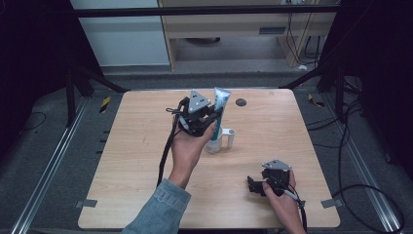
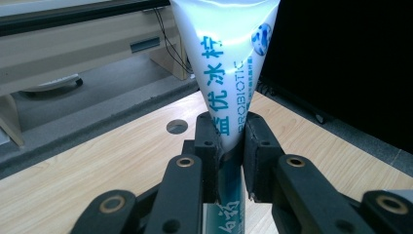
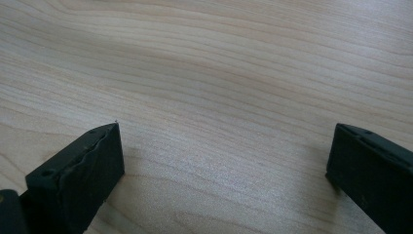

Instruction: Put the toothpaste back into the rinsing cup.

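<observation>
A white cup [image 1: 216, 141] mid-table holds the toothpaste tube [image 1: 220, 105], pinched upright by the left gripper [image 1: 207, 117]; the right gripper [image 3: 224, 161] gapes empty.

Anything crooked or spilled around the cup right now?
No spill or damage shows. The toothpaste tube leans out of the white cup, clamped in the left gripper; the right gripper hangs open over bare table.

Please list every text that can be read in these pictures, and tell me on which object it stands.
"PROBIOTIC": on the toothpaste tube, which the left claw grips.
"益优冰柠": larger blue characters on the same tube.
"白药": at the tube's lower end, partly cut off.
Small line beside "PROBIOTIC": too small to read.
</observation>
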### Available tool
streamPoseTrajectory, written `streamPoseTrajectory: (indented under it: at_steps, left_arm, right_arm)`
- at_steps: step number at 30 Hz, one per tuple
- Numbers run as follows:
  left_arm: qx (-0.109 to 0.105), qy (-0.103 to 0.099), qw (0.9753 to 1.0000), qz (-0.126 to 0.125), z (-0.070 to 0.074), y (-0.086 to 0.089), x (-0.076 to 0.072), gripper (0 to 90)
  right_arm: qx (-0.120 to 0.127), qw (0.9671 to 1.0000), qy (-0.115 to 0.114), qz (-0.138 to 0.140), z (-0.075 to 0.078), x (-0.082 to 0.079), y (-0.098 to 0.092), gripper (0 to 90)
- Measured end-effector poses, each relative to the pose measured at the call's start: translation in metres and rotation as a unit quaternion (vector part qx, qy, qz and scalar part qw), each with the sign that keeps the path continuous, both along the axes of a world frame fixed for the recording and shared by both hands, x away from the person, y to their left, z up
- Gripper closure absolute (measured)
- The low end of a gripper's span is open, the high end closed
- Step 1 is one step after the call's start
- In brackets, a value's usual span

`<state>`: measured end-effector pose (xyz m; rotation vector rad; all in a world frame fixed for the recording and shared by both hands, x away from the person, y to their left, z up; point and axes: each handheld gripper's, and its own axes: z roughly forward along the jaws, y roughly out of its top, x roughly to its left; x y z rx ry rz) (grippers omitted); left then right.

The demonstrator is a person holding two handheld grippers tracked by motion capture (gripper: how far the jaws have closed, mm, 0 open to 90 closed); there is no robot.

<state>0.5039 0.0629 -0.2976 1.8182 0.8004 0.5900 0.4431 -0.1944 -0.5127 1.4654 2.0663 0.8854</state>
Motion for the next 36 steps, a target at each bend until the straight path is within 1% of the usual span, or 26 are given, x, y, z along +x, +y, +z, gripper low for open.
streamPoseTrajectory:
  at_steps: [7, 8, 10, 17, 19, 20, 23, 24, 27, 28, 29, 30, 31, 32, 33, 36]
  left_arm:
    - [0.000, -0.001, 1.0000, 0.005, -0.003, -0.001, 0.006, 78.0]
    - [-0.005, -0.003, 1.0000, 0.007, -0.003, -0.002, 0.008, 78.0]
    - [-0.002, -0.006, 0.9999, 0.008, -0.004, -0.002, 0.009, 78.0]
    - [-0.004, -0.004, 0.9999, 0.011, -0.006, -0.003, 0.012, 78.0]
    - [-0.006, -0.006, 0.9999, 0.012, -0.007, -0.002, 0.013, 78.0]
    - [-0.010, -0.008, 0.9998, 0.014, -0.008, -0.002, 0.016, 78.0]
    - [-0.012, -0.010, 0.9997, 0.018, -0.010, -0.002, 0.019, 78.0]
    - [-0.013, -0.015, 0.9995, 0.023, -0.013, -0.002, 0.022, 78.0]
    - [-0.015, -0.017, 0.9994, 0.025, -0.015, -0.002, 0.025, 78.0]
    - [-0.018, -0.022, 0.9992, 0.027, -0.018, -0.001, 0.029, 78.1]
    - [-0.018, -0.022, 0.9992, 0.027, -0.018, -0.001, 0.029, 78.0]
    - [-0.021, -0.026, 0.9990, 0.030, -0.020, 0.000, 0.033, 78.0]
    - [-0.021, -0.026, 0.9990, 0.030, -0.020, 0.000, 0.033, 78.0]
    - [-0.026, -0.030, 0.9987, 0.032, -0.022, 0.001, 0.034, 78.1]
    - [-0.024, -0.035, 0.9986, 0.031, -0.023, 0.001, 0.035, 78.1]
    - [-0.017, -0.034, 0.9988, 0.030, -0.029, 0.001, 0.038, 78.0]
  right_arm:
    - [0.000, 1.0000, 0.000, 0.000, 0.000, 0.000, 0.000, 0.4]
    - [0.001, 1.0000, 0.001, -0.001, 0.000, 0.000, 0.000, 0.4]
    - [-0.001, 1.0000, 0.000, 0.001, 0.000, 0.000, 0.000, 0.4]
    - [0.000, 1.0000, -0.001, 0.001, 0.000, 0.000, 0.000, 0.4]
    - [0.000, 1.0000, -0.001, 0.001, 0.000, 0.000, 0.000, 0.4]
    - [-0.001, 1.0000, -0.001, 0.001, 0.000, 0.000, 0.000, 0.4]
    - [0.000, 1.0000, -0.001, 0.000, 0.000, 0.000, 0.000, 0.4]
    - [-0.003, 1.0000, -0.003, 0.001, 0.000, 0.000, 0.000, 0.4]
    - [-0.003, 1.0000, -0.003, 0.001, 0.000, 0.000, 0.000, 0.4]
    - [-0.003, 1.0000, -0.003, 0.001, 0.000, 0.000, 0.000, 0.4]
    - [-0.003, 1.0000, -0.003, 0.001, 0.000, 0.000, 0.000, 0.4]
    - [-0.003, 1.0000, -0.003, 0.001, 0.000, 0.000, 0.000, 0.4]
    - [-0.003, 1.0000, -0.003, 0.001, 0.000, 0.000, 0.000, 0.4]
    - [-0.004, 1.0000, -0.004, 0.002, 0.000, 0.000, -0.001, 0.4]
    - [-0.004, 1.0000, -0.004, 0.002, 0.000, 0.000, -0.001, 0.4]
    - [-0.003, 1.0000, -0.002, 0.000, 0.000, 0.000, 0.000, 0.4]
